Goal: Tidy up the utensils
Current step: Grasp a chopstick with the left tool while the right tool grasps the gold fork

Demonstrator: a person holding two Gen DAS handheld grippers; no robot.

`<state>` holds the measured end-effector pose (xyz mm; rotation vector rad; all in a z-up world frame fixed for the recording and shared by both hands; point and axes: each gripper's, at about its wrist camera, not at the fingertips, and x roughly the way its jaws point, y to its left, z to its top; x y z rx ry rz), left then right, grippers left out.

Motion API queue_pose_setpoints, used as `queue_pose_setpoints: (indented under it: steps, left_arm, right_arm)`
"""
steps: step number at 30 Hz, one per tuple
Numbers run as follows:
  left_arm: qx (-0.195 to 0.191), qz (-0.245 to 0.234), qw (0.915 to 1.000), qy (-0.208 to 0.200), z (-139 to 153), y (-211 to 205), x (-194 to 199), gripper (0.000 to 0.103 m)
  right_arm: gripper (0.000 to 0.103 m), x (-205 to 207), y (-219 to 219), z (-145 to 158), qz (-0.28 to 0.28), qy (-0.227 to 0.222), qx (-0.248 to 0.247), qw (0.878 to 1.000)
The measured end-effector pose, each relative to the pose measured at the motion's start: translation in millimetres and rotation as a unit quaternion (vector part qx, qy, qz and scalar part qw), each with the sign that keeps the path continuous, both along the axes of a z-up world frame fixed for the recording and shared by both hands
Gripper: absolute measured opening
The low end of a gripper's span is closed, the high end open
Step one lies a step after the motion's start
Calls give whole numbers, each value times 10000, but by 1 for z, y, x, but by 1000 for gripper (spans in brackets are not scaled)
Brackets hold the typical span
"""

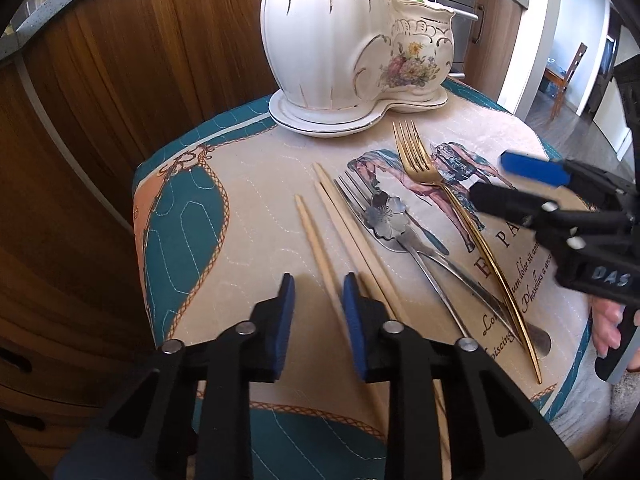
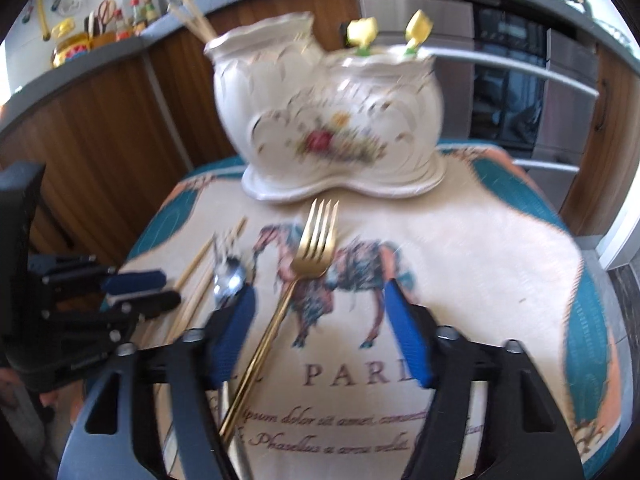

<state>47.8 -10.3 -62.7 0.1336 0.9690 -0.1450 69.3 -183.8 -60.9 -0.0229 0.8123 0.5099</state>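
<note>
A cream two-part ceramic utensil holder (image 1: pixel 344 48) stands at the far edge of the quilted mat (image 1: pixel 240 208); it also shows in the right wrist view (image 2: pixel 328 120), with chopsticks and yellow-topped picks in it. On the mat lie wooden chopsticks (image 1: pixel 320 248), a silver fork (image 1: pixel 360 208) under a flower-shaped spoon (image 1: pixel 386 216), and a gold fork (image 1: pixel 416 164). My left gripper (image 1: pixel 318 292) is open and empty, low over the chopsticks. My right gripper (image 2: pixel 320 312) is wide open above the gold fork (image 2: pixel 314 248); it also shows in the left wrist view (image 1: pixel 516 184).
A wooden counter front (image 1: pixel 120 100) curves close behind the mat. An oven (image 2: pixel 512 92) with metal bars stands at the back right. Bottles and ornaments sit on the countertop (image 2: pixel 100 28). A wooden chair (image 1: pixel 568 76) stands in the far room.
</note>
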Motion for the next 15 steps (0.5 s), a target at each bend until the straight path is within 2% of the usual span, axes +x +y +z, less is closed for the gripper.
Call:
queue_pose_setpoints:
  steps: [1, 3, 7, 9, 13, 15]
  left_arm:
    - [-4, -17, 10000, -1, 0, 1, 0, 18]
    - [-10, -54, 10000, -2, 1, 2, -2, 15]
    - [-20, -107, 9999, -19, 1, 3, -3, 11]
    - [15, -166, 9999, -7, 1, 4, -3, 8]
    - [7, -292, 9995, 88, 2, 8, -3, 7]
    - [51, -381, 9992, 142, 3, 11, -4, 7]
  right_arm:
    - [55, 0, 3, -2, 57, 60, -34, 10000]
    - [41, -1, 9, -5, 117, 127, -111, 9998]
    - [30, -2, 19, -11, 276, 318, -184, 9989]
    - [15, -3, 23, -9, 374, 335, -289, 9983]
    - [11, 0, 21, -6, 477, 489, -397, 9969]
    - [7, 0, 16, -5, 569, 514, -605, 9952]
